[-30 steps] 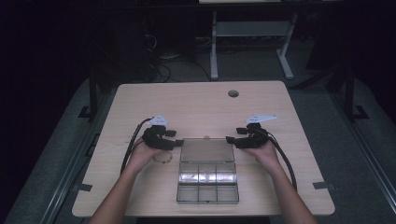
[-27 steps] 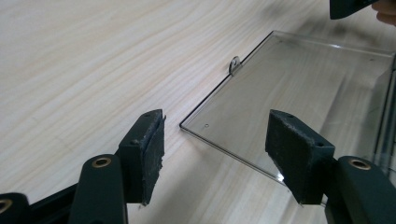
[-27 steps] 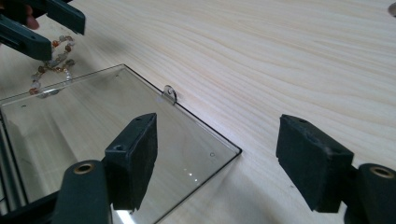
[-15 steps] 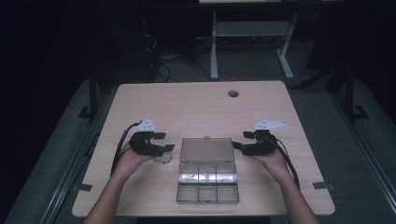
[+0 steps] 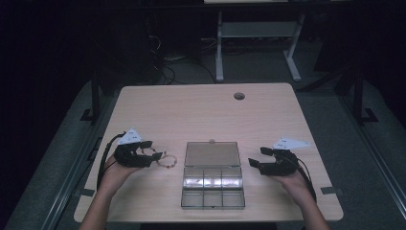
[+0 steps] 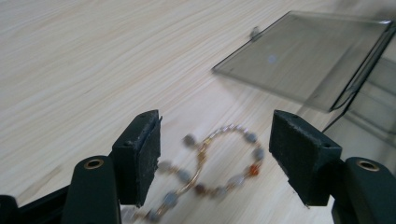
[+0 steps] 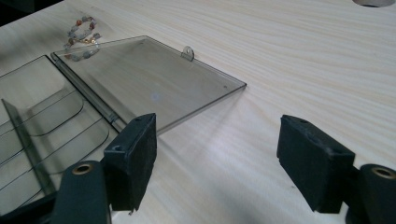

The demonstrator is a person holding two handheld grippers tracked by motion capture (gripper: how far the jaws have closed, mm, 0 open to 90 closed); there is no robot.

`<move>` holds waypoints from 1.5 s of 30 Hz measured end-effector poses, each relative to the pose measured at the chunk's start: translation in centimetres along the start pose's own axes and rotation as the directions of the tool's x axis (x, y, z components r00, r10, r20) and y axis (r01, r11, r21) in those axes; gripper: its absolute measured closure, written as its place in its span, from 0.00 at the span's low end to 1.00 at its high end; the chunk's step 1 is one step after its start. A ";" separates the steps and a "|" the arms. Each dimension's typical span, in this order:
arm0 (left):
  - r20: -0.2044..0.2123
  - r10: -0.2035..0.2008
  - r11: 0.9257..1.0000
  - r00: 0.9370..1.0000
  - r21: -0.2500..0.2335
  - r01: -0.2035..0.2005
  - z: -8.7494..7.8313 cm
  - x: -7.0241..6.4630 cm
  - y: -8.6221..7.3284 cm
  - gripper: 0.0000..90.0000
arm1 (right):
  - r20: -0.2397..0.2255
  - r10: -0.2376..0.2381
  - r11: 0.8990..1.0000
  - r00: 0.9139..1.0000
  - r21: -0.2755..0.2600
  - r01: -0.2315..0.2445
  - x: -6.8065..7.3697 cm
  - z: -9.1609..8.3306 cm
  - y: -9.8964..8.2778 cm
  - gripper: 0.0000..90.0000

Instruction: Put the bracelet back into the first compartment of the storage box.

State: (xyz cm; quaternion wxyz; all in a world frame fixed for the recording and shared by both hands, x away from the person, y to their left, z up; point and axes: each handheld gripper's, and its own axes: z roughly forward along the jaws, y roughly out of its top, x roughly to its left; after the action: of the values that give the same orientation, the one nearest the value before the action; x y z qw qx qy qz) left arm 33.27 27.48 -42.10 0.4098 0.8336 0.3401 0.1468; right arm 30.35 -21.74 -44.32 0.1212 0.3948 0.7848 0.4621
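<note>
A clear plastic compartment box (image 5: pixel 212 188) lies open near the table's front edge, its lid (image 5: pixel 211 154) (image 6: pixel 306 56) (image 7: pixel 149 79) folded flat behind it. A beaded bracelet (image 5: pixel 164 158) (image 6: pixel 212 171) (image 7: pixel 82 37) rests on the wood left of the lid. My left gripper (image 5: pixel 152 157) (image 6: pixel 215 151) stands open, its jaws on either side of the bracelet without touching it. On the right of the box my right gripper (image 5: pixel 253 162) (image 7: pixel 217 158) is open over bare wood, next to the lid's corner.
The light wooden table (image 5: pixel 201 110) has a round cable hole (image 5: pixel 239 96) at its far right. The box's compartments hold nothing that I can see. Behind the table stands a white desk frame (image 5: pixel 253 33) on a dark floor.
Both hands have drawn apart, away from the box's sides. The left gripper moved left and now hovers at the bracelet; the right gripper moved right and slightly toward the front.
</note>
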 end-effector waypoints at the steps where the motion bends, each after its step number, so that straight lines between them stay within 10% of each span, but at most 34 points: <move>1: -0.002 -0.007 1.000 1.000 0.001 0.007 -0.1 0.2 -0.3 0.37 | 0.001 0.000 1.000 1.000 -0.003 0.000 0.1 -0.2 -0.2 0.31; 10: -0.051 -0.030 0.999 0.998 0.035 0.032 0.0 2.1 -1.6 0.46 | 0.000 0.014 1.000 1.000 -0.012 -0.014 -0.3 -0.8 -1.2 0.31; 25: -0.173 -0.112 0.990 0.978 0.066 0.125 1.0 4.8 -2.6 0.60 | 0.009 -0.004 1.000 1.000 0.003 0.004 -0.7 -0.5 -1.4 0.31; 34: -0.162 -0.174 0.979 0.971 0.081 0.189 1.2 5.5 -2.8 0.69 | 0.011 -0.021 1.000 1.000 0.018 0.021 -0.5 -0.2 -1.4 0.31; 45: -0.182 -0.157 0.979 0.971 0.101 0.177 2.5 5.9 -2.6 0.75 | 0.013 -0.022 1.000 1.000 0.021 0.022 -0.5 -0.1 -1.4 0.32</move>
State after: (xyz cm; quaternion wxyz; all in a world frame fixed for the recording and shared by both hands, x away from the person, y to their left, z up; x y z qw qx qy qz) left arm 37.72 31.15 -45.90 0.3404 0.8085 0.4513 0.1635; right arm 29.89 -22.51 -45.45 0.1272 0.3904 0.7932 0.4498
